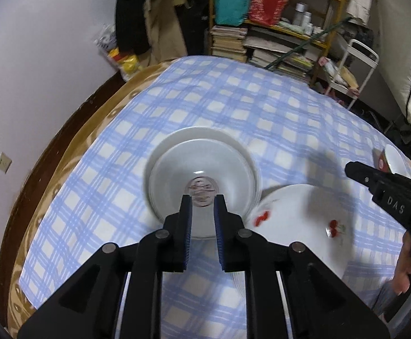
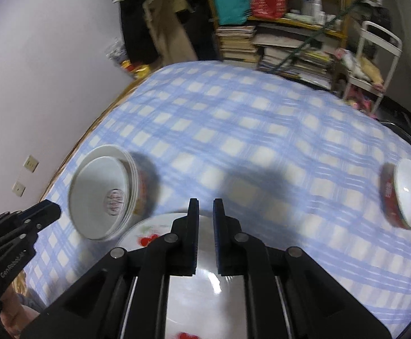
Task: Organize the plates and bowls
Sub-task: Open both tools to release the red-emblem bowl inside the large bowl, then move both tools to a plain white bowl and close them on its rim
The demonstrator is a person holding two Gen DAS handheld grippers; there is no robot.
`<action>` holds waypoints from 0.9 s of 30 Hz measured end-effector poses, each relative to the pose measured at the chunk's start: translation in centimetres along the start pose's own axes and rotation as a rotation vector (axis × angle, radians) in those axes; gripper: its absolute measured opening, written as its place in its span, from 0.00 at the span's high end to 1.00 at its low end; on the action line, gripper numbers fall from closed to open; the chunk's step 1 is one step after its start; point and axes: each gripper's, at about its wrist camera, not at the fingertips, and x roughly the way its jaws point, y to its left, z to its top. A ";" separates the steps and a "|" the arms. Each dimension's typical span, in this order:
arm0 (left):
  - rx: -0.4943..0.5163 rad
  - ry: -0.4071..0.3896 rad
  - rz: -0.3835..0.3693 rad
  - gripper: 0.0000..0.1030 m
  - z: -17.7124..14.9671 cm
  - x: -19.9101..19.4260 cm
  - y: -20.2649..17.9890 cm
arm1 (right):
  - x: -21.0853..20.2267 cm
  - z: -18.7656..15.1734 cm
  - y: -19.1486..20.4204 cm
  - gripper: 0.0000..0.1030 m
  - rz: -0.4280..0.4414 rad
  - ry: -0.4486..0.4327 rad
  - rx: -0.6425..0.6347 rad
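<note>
Bowls point(image 2: 103, 195) sit nested in a stack at the left of the checked cloth point(image 1: 233, 104), with the cherry plate point(image 1: 298, 226) just beside them, its rim close to or touching the stack; the blur hides which. One more bowl point(image 2: 403, 195) stands alone, well apart at the right edge.

Left gripper point(image 1: 202, 206) hangs over the stack with jaws nearly together and nothing between them. Right gripper point(image 2: 205, 212) hangs over the plate, jaws likewise almost closed and empty. Neither holds crockery.

Risks, as judged:
- Lone bowl lies near the table edge; a push from a nearly closed gripper could slide it off the cloth.
- Jaws this narrow cannot take a rim; coming down on the bowl without widening first would knock it rather than grip it.
- Stack leans slightly in the right view; adding a bowl off-centre could tip it onto the plate.
- Cloth is loose and may drag under a sliding bowl.
- The two grippers work close together over stack and plate; a crossing reach could make them collide.
</note>
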 end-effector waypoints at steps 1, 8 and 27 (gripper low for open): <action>0.004 -0.001 -0.006 0.85 0.1 -0.1 -0.7 | -0.4 0.0 -0.7 0.89 -0.011 -0.005 0.008; 0.059 -0.016 -0.028 0.82 0.8 -1.0 -6.7 | -3.7 -0.8 -7.5 0.84 -0.077 -0.041 0.091; 0.234 -0.083 0.011 0.21 4.6 -1.6 -21.0 | -8.4 -1.2 -20.0 0.02 -0.201 -0.077 0.162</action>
